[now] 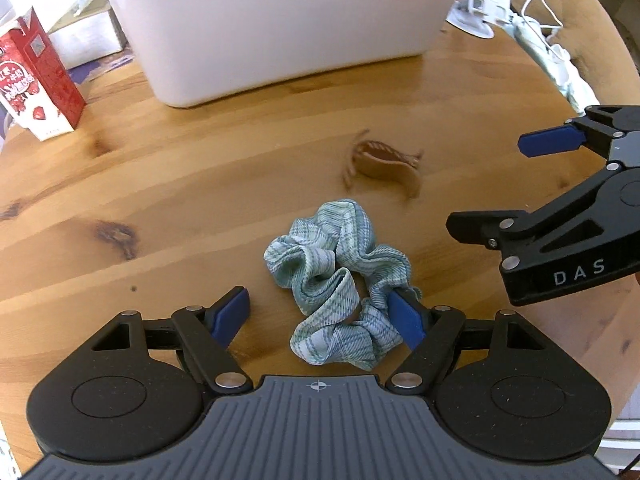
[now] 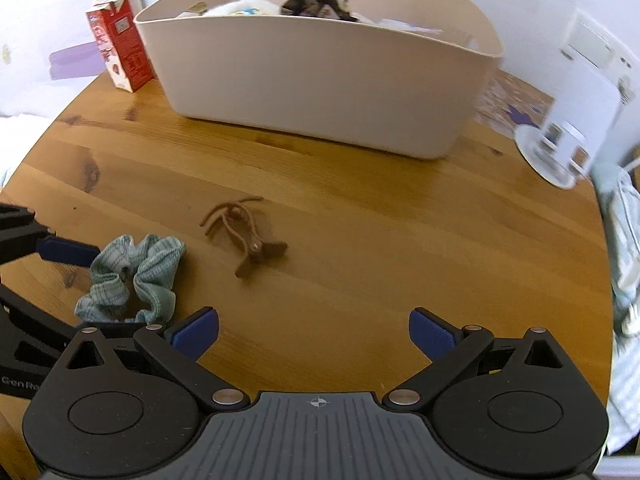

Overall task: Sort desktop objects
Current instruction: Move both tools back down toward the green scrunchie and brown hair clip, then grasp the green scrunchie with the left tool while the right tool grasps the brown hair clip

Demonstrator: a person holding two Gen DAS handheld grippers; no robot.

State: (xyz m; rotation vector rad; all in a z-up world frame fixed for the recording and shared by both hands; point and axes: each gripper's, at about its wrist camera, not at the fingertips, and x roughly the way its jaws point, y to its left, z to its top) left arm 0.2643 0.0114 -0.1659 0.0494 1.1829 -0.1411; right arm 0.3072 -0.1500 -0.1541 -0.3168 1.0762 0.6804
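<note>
The left tool (image 1: 324,316) hangs released over the pale green plaid fabric scrunchie (image 1: 340,280) on the round wooden counter (image 1: 160,200), its right pad touching the cloth; the right tool (image 2: 314,334), also released, sits farther off, nearer the brown hair clip (image 2: 248,240)

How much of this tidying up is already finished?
Done: the white bin already holds several things, a dark scrunchie among them. In hand: nothing is gripped yet; the left gripper is open around the green scrunchie, one pad at its edge. The right gripper is open over bare wood. Left: that scrunchie and the brown hair clip, both on the table.
</note>
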